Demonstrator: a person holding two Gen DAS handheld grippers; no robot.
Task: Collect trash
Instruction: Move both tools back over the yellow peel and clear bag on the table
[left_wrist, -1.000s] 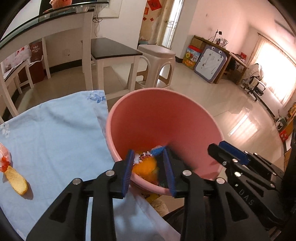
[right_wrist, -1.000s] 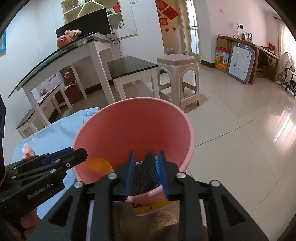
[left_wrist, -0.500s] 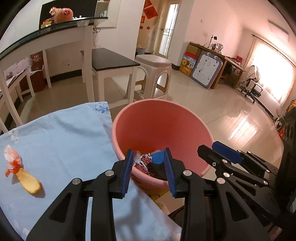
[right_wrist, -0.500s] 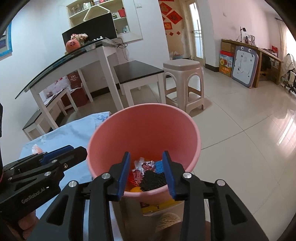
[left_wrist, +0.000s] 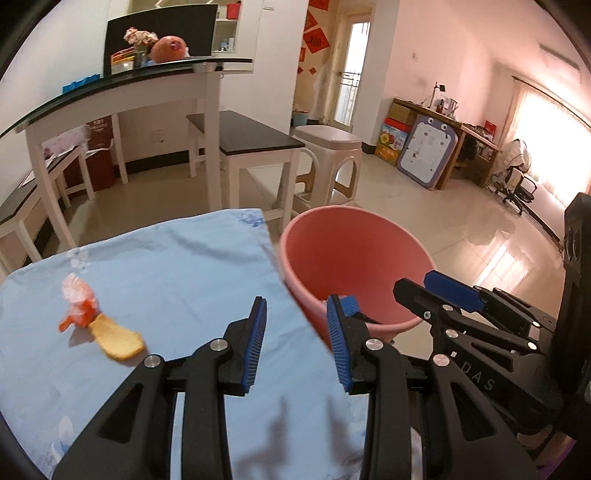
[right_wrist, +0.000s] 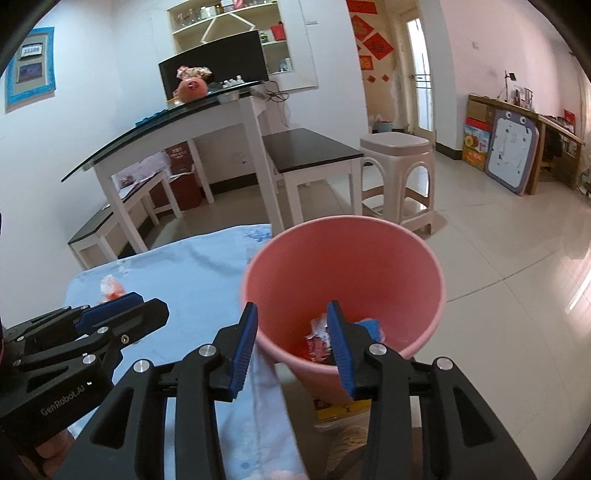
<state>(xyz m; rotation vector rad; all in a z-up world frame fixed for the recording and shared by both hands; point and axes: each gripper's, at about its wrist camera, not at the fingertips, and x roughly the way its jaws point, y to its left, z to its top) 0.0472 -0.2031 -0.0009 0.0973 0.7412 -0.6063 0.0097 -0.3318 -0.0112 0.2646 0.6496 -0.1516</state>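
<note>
My left gripper (left_wrist: 296, 317) hangs open over the right edge of the light-blue tablecloth (left_wrist: 166, 266), with nothing between its pads. On the cloth to its left lie a crumpled orange-and-white wrapper (left_wrist: 75, 301) and a yellow snack piece (left_wrist: 118, 338). The pink bucket (left_wrist: 354, 258) stands just past the cloth's edge. In the right wrist view my right gripper (right_wrist: 291, 314) hovers above the bucket's (right_wrist: 343, 258) near rim. Its jaws are opening and hold nothing. Red, white and blue scraps (right_wrist: 319, 338) lie at the bucket's bottom. Each gripper shows in the other's view: right gripper (left_wrist: 424, 286), left gripper (right_wrist: 147, 304).
A white plastic stool (right_wrist: 397, 147) and a black-topped bench (right_wrist: 314, 149) stand on the tiled floor beyond the bucket. A glass-topped white table (left_wrist: 147, 88) is further back. Something yellow (right_wrist: 343, 410) lies under the bucket's base.
Both grippers have drawn back and upward from over the bucket. The right jaws have widened, and the dark piece that was between them is no longer there.
</note>
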